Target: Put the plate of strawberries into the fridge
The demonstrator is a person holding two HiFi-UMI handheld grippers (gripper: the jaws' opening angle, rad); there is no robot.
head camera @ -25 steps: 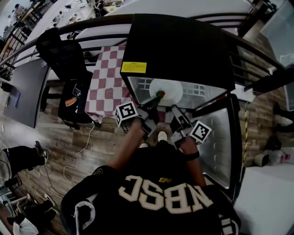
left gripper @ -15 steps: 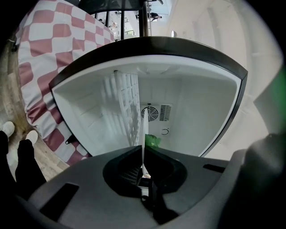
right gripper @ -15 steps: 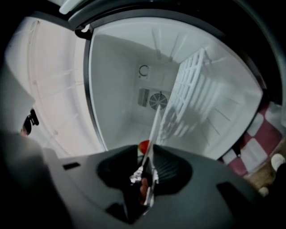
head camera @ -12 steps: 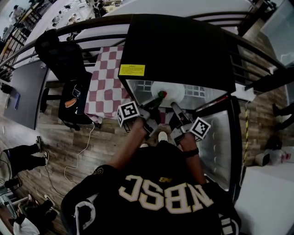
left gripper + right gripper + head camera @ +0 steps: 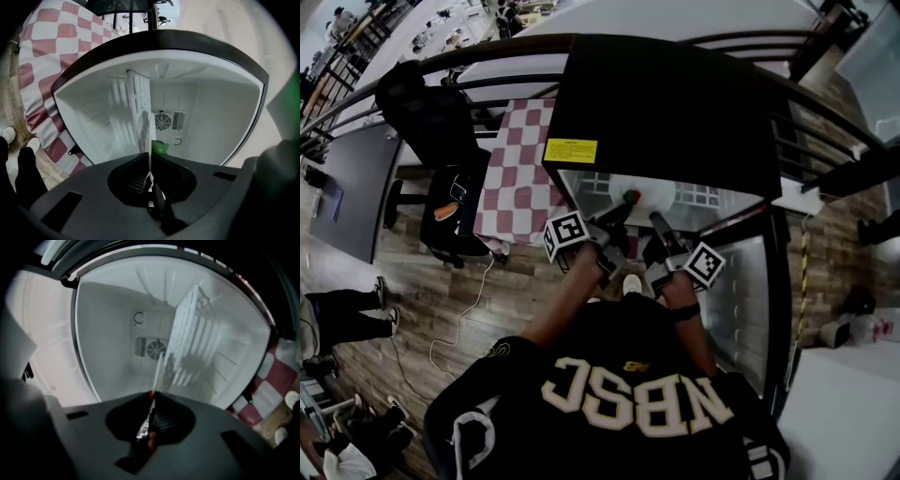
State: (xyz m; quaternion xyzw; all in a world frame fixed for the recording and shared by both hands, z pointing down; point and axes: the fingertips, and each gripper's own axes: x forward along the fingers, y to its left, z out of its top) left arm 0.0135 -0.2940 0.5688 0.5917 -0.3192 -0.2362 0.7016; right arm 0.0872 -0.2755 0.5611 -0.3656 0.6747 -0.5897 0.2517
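Round white plate of strawberries (image 5: 645, 192) is just inside the open black fridge (image 5: 675, 94), over its white wire shelf (image 5: 192, 333). Left gripper (image 5: 617, 208) is clenched on the plate's rim; right gripper (image 5: 660, 223) is closing on the opposite rim. Recommended: keep it level, advance both sides together, seat it before letting go. Count: one plate, one fridge, one shelf, two grippers; strawberries not countable

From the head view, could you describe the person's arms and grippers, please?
The left gripper and right gripper are dark grey with tapered jaws, each carrying a white cube with black square markers. The right gripper's jaws are closing, the plate between them. The person wears a black top with pale lettering and a dark band on the right wrist.
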